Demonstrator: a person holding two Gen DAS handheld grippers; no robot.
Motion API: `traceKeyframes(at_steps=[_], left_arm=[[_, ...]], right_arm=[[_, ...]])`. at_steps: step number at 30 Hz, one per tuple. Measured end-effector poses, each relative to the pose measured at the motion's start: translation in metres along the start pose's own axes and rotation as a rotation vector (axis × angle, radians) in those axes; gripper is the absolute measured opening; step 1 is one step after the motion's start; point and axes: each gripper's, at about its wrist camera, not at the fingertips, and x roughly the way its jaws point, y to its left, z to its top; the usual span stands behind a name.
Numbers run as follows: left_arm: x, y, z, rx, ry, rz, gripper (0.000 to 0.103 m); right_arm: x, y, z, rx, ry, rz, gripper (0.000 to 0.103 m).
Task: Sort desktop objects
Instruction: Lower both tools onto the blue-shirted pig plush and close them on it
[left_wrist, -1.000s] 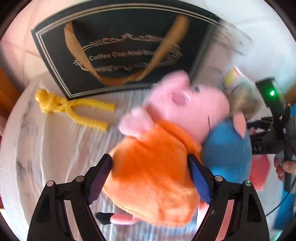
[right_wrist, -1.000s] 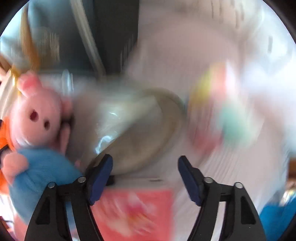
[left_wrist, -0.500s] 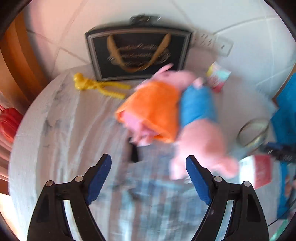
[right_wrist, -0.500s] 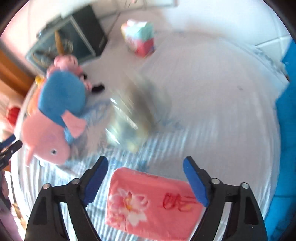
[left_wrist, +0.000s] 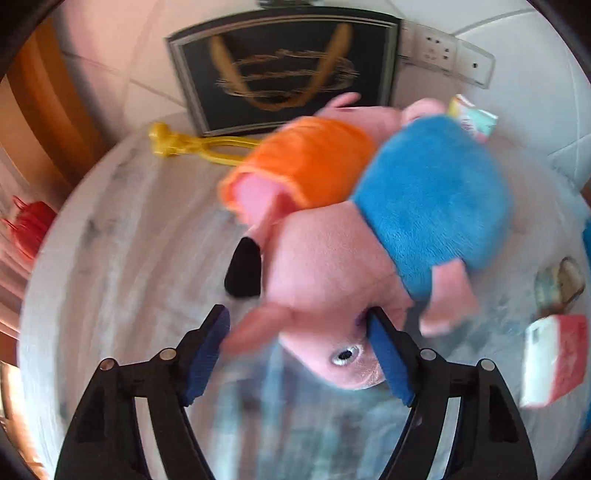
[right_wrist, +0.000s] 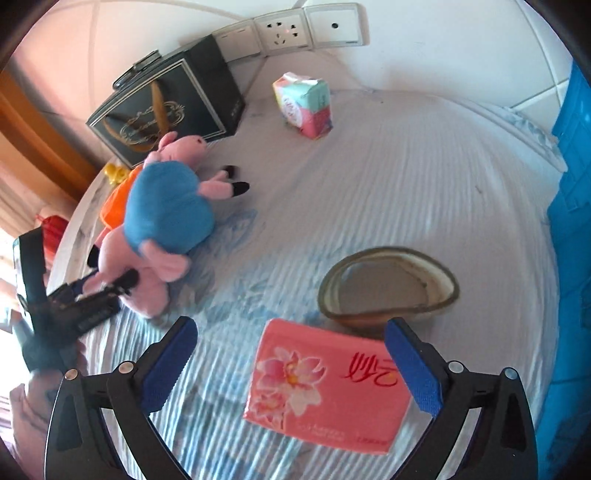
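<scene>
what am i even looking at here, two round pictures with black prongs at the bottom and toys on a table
These are views from small fisheye cameras, one mounted on each of two handheld claws that a person carries; there is no robot. The black prongs with blue pads are each claw's own fingers.

One picture looks out from the left claw: its jaws are closing around the head of the blue-shirted pig plush, which lies against an orange-dressed pig plush.

The other looks out from the right claw: its jaws are opening and hold nothing, above a pink tissue pack. On the cloth-covered table also lie a tape roll, another tissue pack and a black gift bag.
</scene>
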Motion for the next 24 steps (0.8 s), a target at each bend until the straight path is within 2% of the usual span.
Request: traceKeyframes(at_steps=[3,4,7,12,19,22,24], left_arm=[[-0.007,0.037,-0.002,0.034,0.016,0.071,0.079],[-0.012,0.045,-0.003,0.032,0.022,0.069,0.079],[-0.029,0.059,-0.013,0.002,-0.004,-0.024,0.079],[-0.041,0.035,-0.031,0.015,-0.038,-0.134,0.079],[-0.033,0.002,-0.032,-0.005,-0.012,-0.234,0.079],[-0.027,-0.012,-0.029,0.034,-0.022,-0.208,0.079],[-0.018,-0.016,-0.027,0.049,-0.017,-0.176,0.079]], right_arm=[[0.004,0.014,-0.007,-0.003,0.017,0.069,0.103],[0.005,0.02,-0.007,-0.009,0.021,0.091,0.103],[0.011,0.039,-0.008,-0.031,0.028,0.121,0.103],[0.014,0.061,-0.014,-0.037,0.024,0.113,0.103],[-0.002,0.062,-0.019,-0.06,-0.041,0.02,0.103],[0.0,0.063,-0.018,-0.095,-0.045,0.021,0.103],[0.005,0.065,-0.016,-0.101,-0.04,0.056,0.103]])
